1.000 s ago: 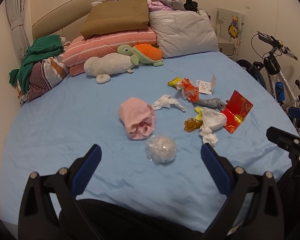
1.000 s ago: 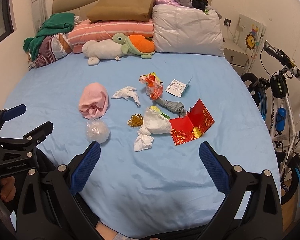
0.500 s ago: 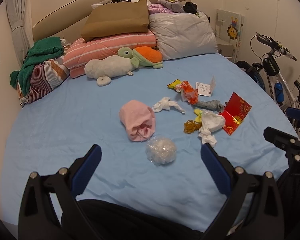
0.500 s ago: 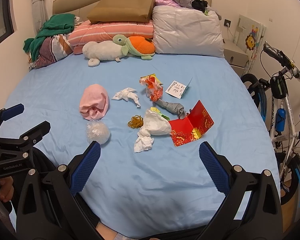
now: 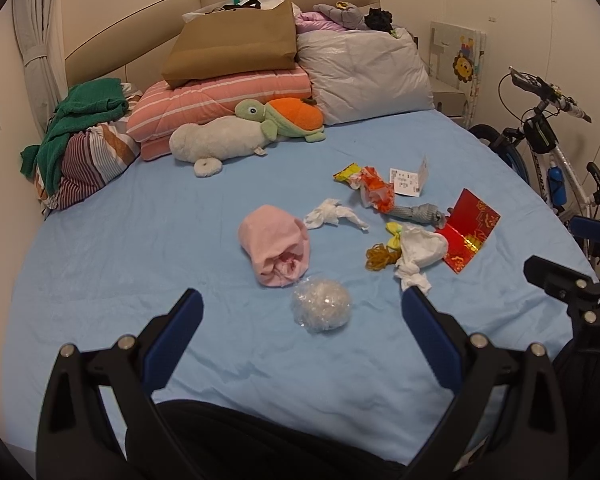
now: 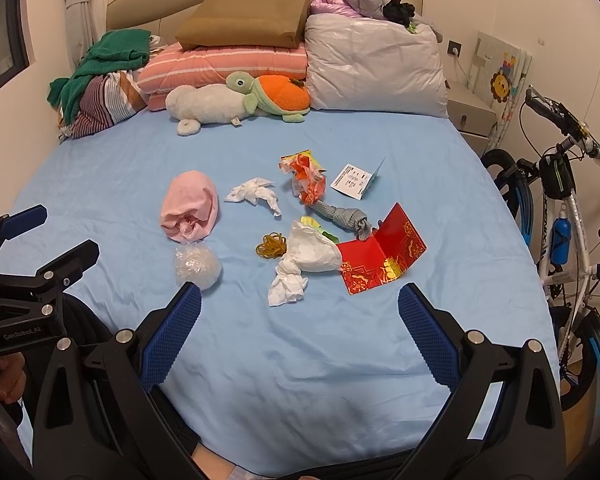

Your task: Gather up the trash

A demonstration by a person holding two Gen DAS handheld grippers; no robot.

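Currently we hold both grippers above the blue bed (image 5: 100, 248), left gripper (image 5: 302, 306) and right gripper (image 6: 298, 300) each with fingers wide apart, gripping nothing. Clear plastic ball (image 5: 321, 311) lies between the left fingers; crumpled white tissue (image 6: 300, 264) just ahead of the right fingers, red envelope (image 6: 384, 256) touching it. Pillows (image 6: 372, 64) at the headboard, bicycle (image 6: 568, 216) off right.

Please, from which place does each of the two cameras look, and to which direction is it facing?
Left wrist: on the left gripper, facing the headboard across the bed; both open fingers show, the right gripper at right edge.
Right wrist: on the right gripper, same direction; the left gripper and a hand show at left.
Shared: plastic ball, red envelope.
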